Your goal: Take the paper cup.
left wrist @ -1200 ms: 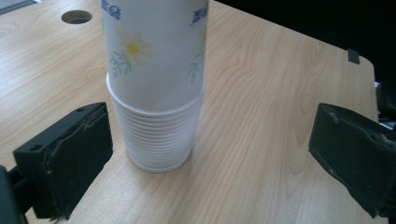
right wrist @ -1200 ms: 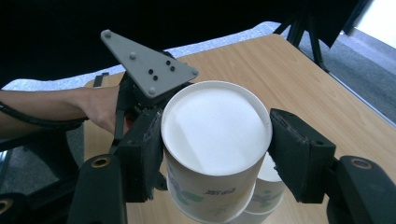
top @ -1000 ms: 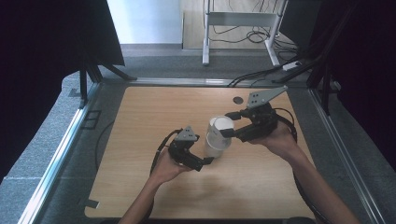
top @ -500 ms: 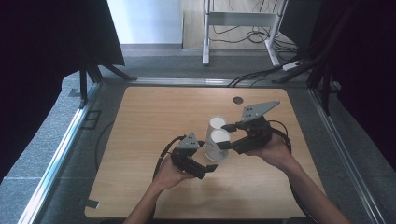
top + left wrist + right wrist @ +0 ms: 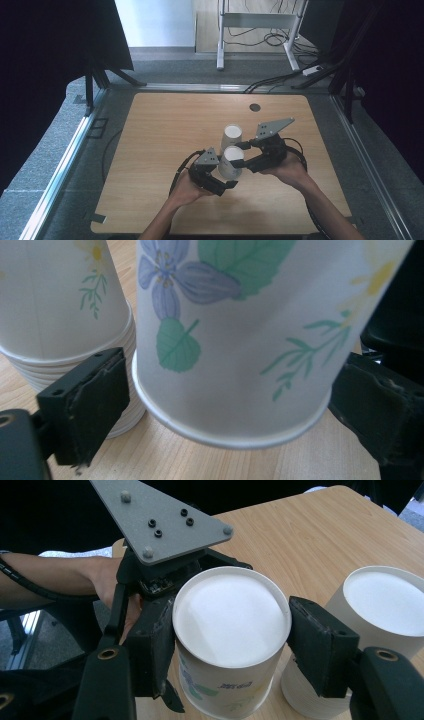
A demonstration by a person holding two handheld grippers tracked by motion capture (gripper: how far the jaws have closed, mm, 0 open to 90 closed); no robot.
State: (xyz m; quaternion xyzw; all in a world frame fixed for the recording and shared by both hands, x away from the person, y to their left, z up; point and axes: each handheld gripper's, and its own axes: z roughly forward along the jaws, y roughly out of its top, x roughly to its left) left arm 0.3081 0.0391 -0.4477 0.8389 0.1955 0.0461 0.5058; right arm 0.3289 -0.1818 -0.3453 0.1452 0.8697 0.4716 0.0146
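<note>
Lower and nearer the person than a second ago, the single paper cup (image 5: 230, 163) is riding down in the right gripper (image 5: 241, 155) beside the cup stack (image 5: 232, 136).

Wooden table (image 5: 165, 130) is lying under both tools. That stack is standing upside down just beyond the right gripper's jaws — apart from the held cup. Right gripper is clamping the inverted cup near its base, one jaw on each side. Left gripper (image 5: 227, 186) is straddling the cup's rim, its jaws having just been closing — the cup sitting between them, pads not yet pressing.
</note>
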